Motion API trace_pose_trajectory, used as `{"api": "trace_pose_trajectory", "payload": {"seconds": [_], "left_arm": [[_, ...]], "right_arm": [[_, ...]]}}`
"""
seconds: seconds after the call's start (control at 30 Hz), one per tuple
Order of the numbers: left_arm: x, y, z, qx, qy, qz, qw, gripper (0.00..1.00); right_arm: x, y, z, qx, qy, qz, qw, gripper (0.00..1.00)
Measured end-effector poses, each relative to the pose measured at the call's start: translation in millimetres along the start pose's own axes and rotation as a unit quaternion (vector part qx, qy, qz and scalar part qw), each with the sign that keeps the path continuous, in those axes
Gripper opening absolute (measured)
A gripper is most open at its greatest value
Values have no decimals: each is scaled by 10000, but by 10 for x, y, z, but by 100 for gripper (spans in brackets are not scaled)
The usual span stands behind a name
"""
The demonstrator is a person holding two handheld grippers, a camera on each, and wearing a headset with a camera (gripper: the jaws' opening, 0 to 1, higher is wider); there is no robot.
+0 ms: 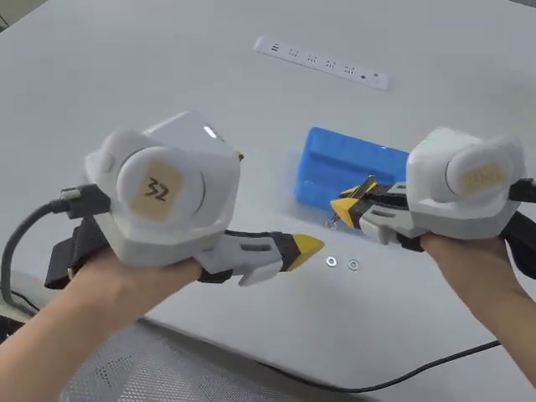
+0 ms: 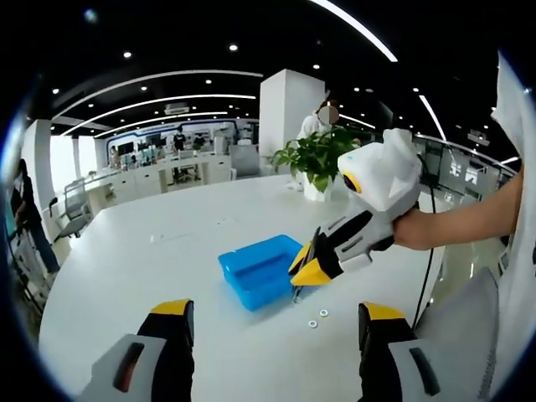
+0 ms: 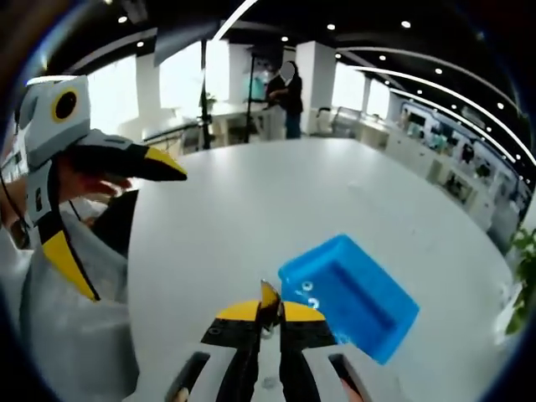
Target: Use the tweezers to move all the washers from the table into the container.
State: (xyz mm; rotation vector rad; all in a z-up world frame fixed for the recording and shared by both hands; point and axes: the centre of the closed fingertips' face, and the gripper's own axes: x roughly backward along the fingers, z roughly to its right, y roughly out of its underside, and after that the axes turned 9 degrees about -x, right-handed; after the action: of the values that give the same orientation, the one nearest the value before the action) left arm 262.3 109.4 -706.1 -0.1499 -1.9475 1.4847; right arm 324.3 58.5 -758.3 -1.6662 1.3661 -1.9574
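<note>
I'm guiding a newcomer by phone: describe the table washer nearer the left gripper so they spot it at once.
Find the blue container on the white table. Toward the person from it lie two small metal rings. It is the left washer, nearest the left gripper, not the right washer beside it.

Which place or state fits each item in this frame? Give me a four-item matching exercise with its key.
Items
1. left gripper
2. right gripper
3. two washers
4. power strip

Places or states
A. on the far side of the table, beyond the blue container
B. shut on the tweezers
C. wide open, holding nothing
D. lying on the table just outside the container

Pairs: 1-C; 2-B; 3-D; 4-A
</note>
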Motion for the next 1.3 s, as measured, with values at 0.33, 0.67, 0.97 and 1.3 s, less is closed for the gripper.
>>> {"api": "trace_pose_trajectory", "payload": {"seconds": [0.33,0.67,0.97,1.3], "left_arm": [[151,29,-100,526,-457,108,9975,99],[244,113,-225,443,-901,-25,9949,99],[253,162,-261,449,-1078,-136,9931,99],[270,213,-296,375,-1135,-265,9925,96]], "right_arm": [[53,-278,243,-232,307,414,9984,3],[-54,-280,553,-288,625,457,9966,4],[-243,-175,684,-563,664,352,9956,4],[-476,-5,787,-803,694,172,9942,4]]}}
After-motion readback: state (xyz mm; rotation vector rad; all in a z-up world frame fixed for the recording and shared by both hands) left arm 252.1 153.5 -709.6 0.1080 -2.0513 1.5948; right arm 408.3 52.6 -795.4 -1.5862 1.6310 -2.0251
